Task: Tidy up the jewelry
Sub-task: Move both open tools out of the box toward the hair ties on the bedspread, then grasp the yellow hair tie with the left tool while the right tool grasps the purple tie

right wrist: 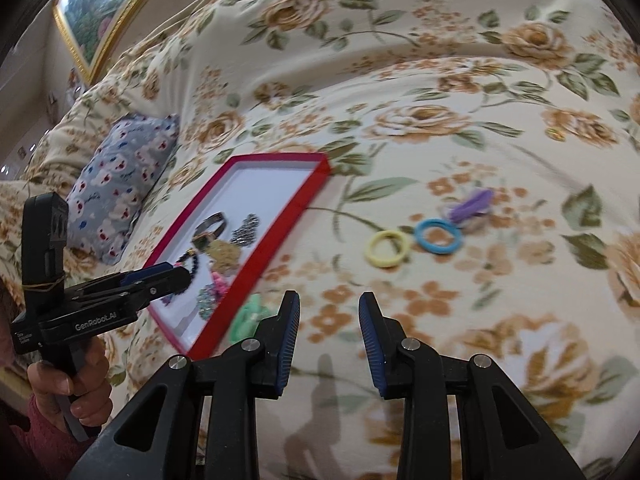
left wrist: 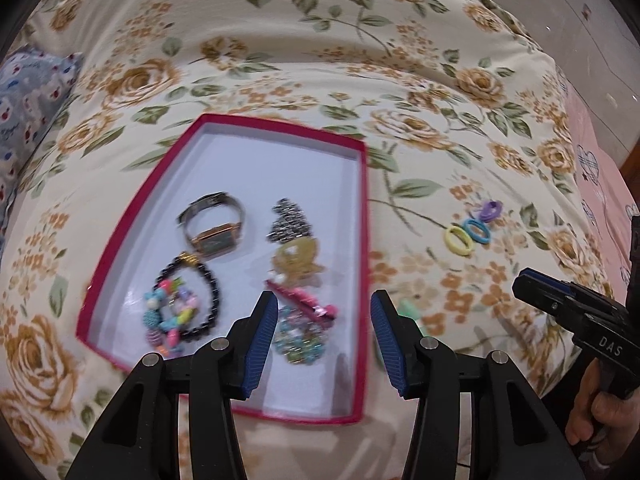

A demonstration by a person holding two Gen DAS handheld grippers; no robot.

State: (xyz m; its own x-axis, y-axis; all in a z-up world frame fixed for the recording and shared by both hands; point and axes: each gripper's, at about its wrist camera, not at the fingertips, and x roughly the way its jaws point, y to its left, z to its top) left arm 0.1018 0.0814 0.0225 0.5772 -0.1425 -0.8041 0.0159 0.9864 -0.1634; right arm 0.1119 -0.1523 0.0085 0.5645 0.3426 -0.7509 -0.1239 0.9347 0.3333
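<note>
A red-rimmed box [left wrist: 366,216] with a white floor lies on a floral bedspread; it also shows in the right wrist view [right wrist: 280,232]. In it lie a watch [left wrist: 214,226], a black bead bracelet [left wrist: 208,300], colourful beads [left wrist: 172,316], a sparkly clip [left wrist: 290,220] and a pink clip [left wrist: 308,304]. My left gripper [left wrist: 324,336] is open and empty over the box's near right part. A yellow ring [right wrist: 387,248], a blue ring [right wrist: 438,236] and a purple tie [right wrist: 470,204] lie on the bedspread. My right gripper [right wrist: 329,344] is open and empty, short of the rings. A mint green item [right wrist: 248,316] lies beside the box.
A blue patterned pillow [right wrist: 116,192] lies left of the box. A framed picture [right wrist: 100,4] hangs at far left. A pink patterned surface [left wrist: 600,184] borders the bed on the right. The other hand-held gripper [left wrist: 576,308] shows at the left view's right edge.
</note>
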